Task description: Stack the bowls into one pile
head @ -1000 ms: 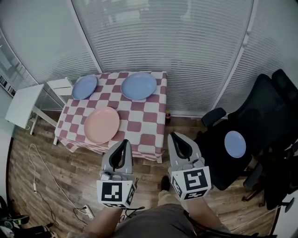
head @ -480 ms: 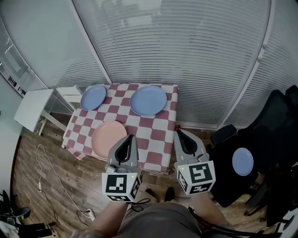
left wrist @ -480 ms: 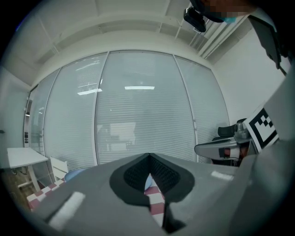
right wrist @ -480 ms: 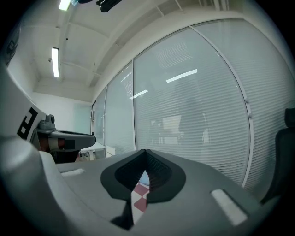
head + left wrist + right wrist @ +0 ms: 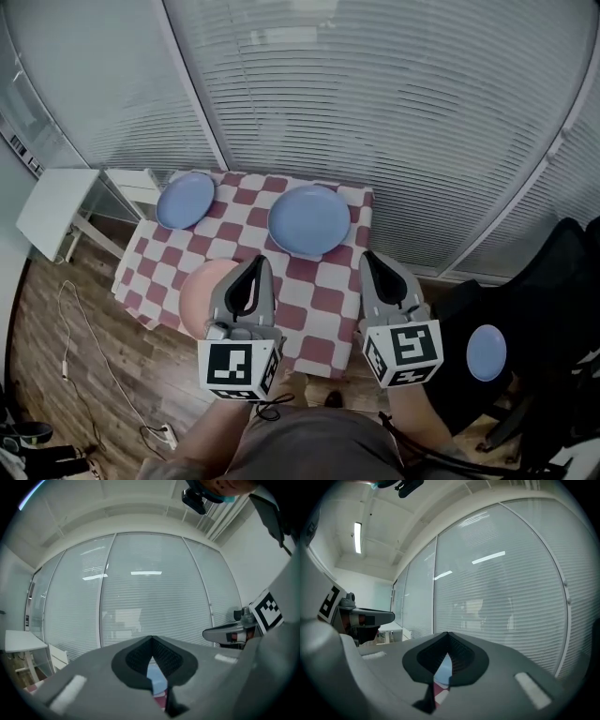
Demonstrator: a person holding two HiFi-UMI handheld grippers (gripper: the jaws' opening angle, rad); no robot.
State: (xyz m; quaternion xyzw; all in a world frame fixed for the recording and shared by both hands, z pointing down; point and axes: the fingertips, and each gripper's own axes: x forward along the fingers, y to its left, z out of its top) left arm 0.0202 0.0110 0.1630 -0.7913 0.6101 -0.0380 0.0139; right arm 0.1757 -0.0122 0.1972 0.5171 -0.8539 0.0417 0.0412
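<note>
A red-and-white checked table [image 5: 330,302] bears three bowls: a small blue bowl [image 5: 185,200] at its far left, a larger blue bowl [image 5: 309,220] at the far middle, and a pink bowl [image 5: 197,291] near the front left. My left gripper [image 5: 259,266] hangs over the table's front with its jaws shut and empty, and it hides the pink bowl's right side. My right gripper [image 5: 367,259] is level with it over the front right corner, also shut and empty. Both gripper views look at the window blinds; only a sliver of blue and checked cloth shows under the left gripper [image 5: 151,638] and the right gripper [image 5: 448,633].
A fourth blue bowl [image 5: 486,352] lies on a black office chair [image 5: 562,281] to the right. A white side table [image 5: 52,211] stands left of the checked table. A cable [image 5: 82,347] trails over the wooden floor. Window blinds close off the far side.
Both grippers have travelled forward from over the floor to over the table's front edge. The left one now covers part of the pink bowl. Both jaws stayed shut.
</note>
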